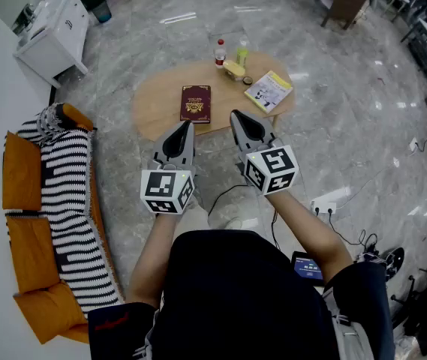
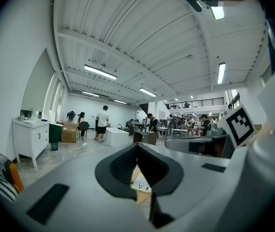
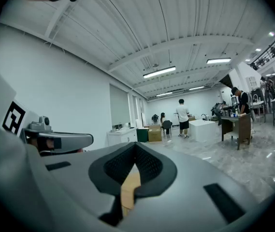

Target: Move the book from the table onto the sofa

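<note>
So far none of the task looks done. At the far left stands one sofa (image 1: 25, 223), orange with a striped throw over it, and no book lies on it. Next comes the left hand-held gripper (image 1: 187, 125), held level with its jaws pressed together and nothing between them. Just beyond its tip is the one dark red book (image 1: 196, 103), lying closed and flat on the single wooden worktop (image 1: 153, 103), with neither tool touching it. The right hand-held gripper (image 1: 235, 115) sits beside the left one at the worktop's near edge, its jaws likewise together and empty, which makes two tools in all. Farther right on the worktop are two bottles, a red-capped bottle (image 1: 220, 52) and a green-topped bottle (image 1: 242, 51), then one yellow booklet (image 1: 269, 91); a couple of small bits between them I cannot name. By my reading every step is left: opening the jaws, taking hold of the red book, carrying it leftward and setting it on the sofa.
</note>
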### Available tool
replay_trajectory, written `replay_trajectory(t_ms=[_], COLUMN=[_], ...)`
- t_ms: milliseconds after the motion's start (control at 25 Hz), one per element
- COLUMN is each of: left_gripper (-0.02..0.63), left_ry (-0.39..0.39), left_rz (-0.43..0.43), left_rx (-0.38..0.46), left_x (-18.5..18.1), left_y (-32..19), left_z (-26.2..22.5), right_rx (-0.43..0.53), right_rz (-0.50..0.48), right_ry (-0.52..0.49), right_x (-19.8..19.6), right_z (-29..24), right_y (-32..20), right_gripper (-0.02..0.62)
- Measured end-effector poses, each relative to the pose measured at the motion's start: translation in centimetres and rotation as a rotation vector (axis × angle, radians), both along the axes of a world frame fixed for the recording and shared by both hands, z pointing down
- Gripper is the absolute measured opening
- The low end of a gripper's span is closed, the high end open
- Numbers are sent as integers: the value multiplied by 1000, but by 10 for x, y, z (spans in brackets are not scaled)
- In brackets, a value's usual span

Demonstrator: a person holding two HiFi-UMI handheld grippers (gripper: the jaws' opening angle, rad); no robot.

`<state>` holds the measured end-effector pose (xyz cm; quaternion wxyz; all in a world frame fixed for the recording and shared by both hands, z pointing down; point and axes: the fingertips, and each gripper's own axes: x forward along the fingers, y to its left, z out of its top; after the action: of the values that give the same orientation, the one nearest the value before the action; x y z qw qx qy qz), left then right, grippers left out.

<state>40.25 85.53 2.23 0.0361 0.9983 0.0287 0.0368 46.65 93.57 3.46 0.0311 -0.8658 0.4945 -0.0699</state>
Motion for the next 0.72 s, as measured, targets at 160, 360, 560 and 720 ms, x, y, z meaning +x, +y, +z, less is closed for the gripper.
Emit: replay_trajectory(t_ms=[160,360,560,720], left_gripper=[11,11,11,11], left_ry=[-12,-24,-47,-68], left_rz=[8,15,31,47], left_rx=[-5,-13,-25,-36], left_x=[0,6,18,32], left_y=[-7,-18,-37,-61], left_z=[4,11,22,30], right_rx=[36,35,4,-20], right_rz=[-2,-1,3,1], right_ry=[-13,-29,-44,-57], right_x=[1,7,16,28], right_z=[-1,5,14,22], right_y=[-8,-19,-40,-66], right_gripper=[7,8,8,8])
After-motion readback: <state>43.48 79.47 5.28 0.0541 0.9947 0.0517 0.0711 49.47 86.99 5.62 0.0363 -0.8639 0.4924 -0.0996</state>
